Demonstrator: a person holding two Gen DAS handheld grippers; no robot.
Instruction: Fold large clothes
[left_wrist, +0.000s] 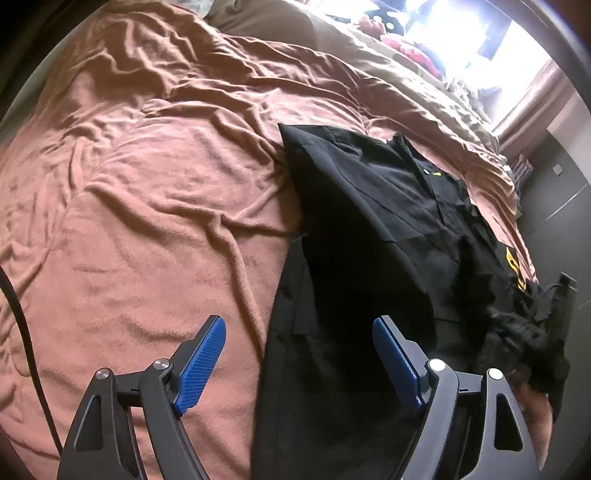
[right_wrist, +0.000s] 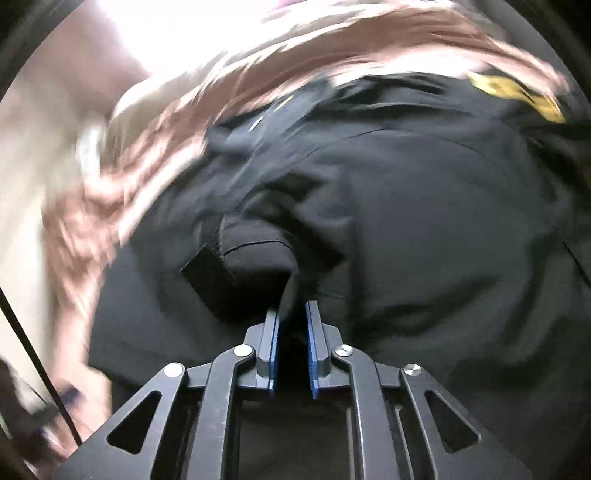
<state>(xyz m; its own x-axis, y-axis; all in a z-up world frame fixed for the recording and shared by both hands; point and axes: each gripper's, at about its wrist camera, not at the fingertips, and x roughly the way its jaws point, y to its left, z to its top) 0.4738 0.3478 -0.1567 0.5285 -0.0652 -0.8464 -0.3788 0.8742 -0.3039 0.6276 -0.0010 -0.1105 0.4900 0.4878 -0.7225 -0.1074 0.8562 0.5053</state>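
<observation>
A large black garment (left_wrist: 373, 229) with a yellow patch (left_wrist: 514, 263) lies on a bed under a rumpled pink-brown blanket (left_wrist: 147, 177). My left gripper (left_wrist: 297, 332) is open and empty, its blue pads straddling the garment's near left edge just above it. In the right wrist view, which is motion-blurred, my right gripper (right_wrist: 291, 314) is shut on a fold of the black garment (right_wrist: 406, 221) and holds it bunched; the yellow patch (right_wrist: 517, 94) shows at the upper right.
A tan cover (left_wrist: 388, 62) lies over the far side of the bed. A bright window (left_wrist: 461, 33) and pink curtain (left_wrist: 535, 99) stand beyond. Dark floor (left_wrist: 561, 206) lies to the right. A black cable (left_wrist: 22, 332) runs along the left.
</observation>
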